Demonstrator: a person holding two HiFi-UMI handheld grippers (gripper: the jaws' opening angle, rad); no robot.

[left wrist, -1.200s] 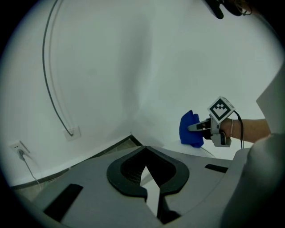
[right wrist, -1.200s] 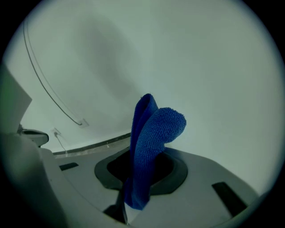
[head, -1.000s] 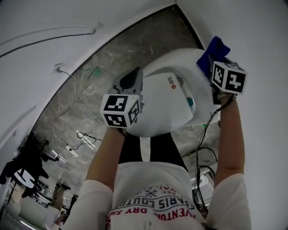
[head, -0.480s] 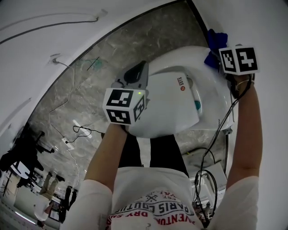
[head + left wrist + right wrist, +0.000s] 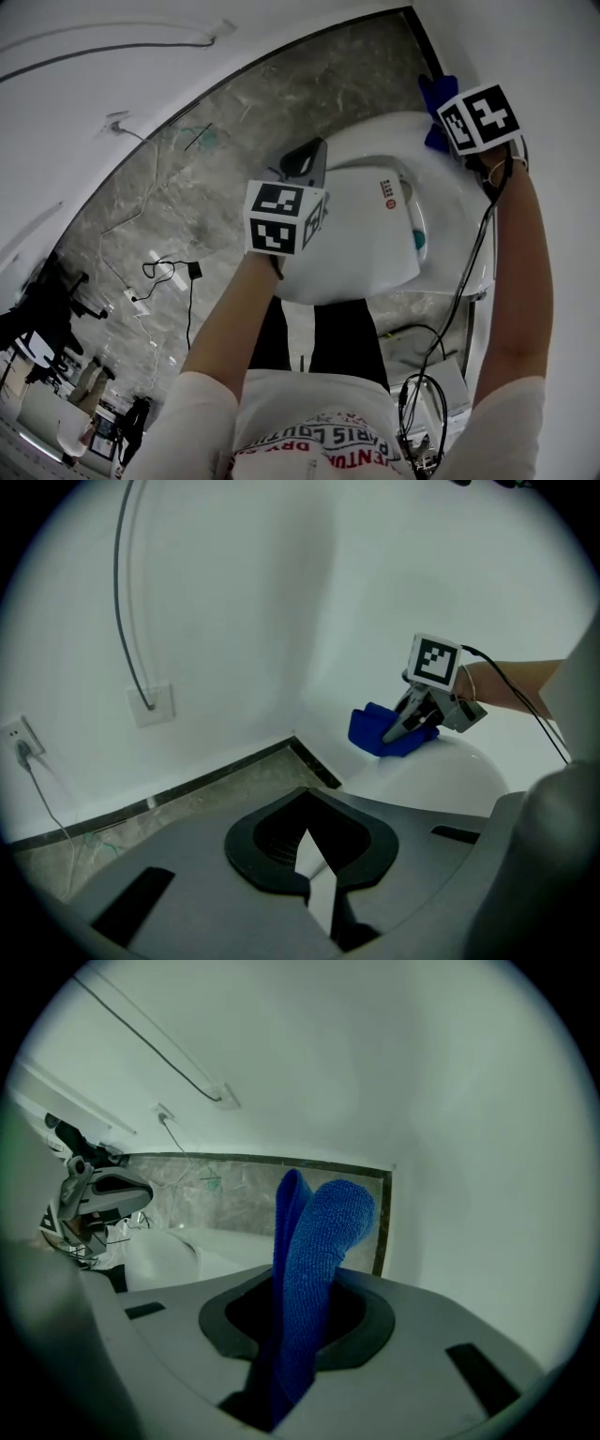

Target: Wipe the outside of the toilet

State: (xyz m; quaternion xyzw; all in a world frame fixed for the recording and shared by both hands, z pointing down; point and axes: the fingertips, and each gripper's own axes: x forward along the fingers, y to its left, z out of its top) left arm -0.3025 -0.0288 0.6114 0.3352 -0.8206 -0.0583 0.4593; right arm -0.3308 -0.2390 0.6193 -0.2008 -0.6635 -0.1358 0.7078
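The white toilet [image 5: 361, 248] fills the middle of the head view, its lid down. My right gripper [image 5: 448, 120] is shut on a blue cloth [image 5: 435, 97] that rests against the toilet's far end, close to the corner of the walls. In the right gripper view the folded cloth [image 5: 317, 1251] stands up between the jaws. The left gripper view shows that cloth [image 5: 377, 731] and the right gripper [image 5: 405, 726] on the toilet's rounded top [image 5: 441, 780]. My left gripper [image 5: 305, 161] hovers at the toilet's left side, shut, holding nothing.
Grey marble floor [image 5: 225, 131] runs left of the toilet, with a dark skirting strip [image 5: 216, 775] along the white walls. A wall socket with a cable [image 5: 150, 703] sits low on the wall. Loose cables [image 5: 169, 277] lie on the floor, more [image 5: 422, 389] by my right arm.
My right gripper has carried the cloth further along the toilet's far end toward the wall. The left gripper has drifted slightly right, still beside the toilet.
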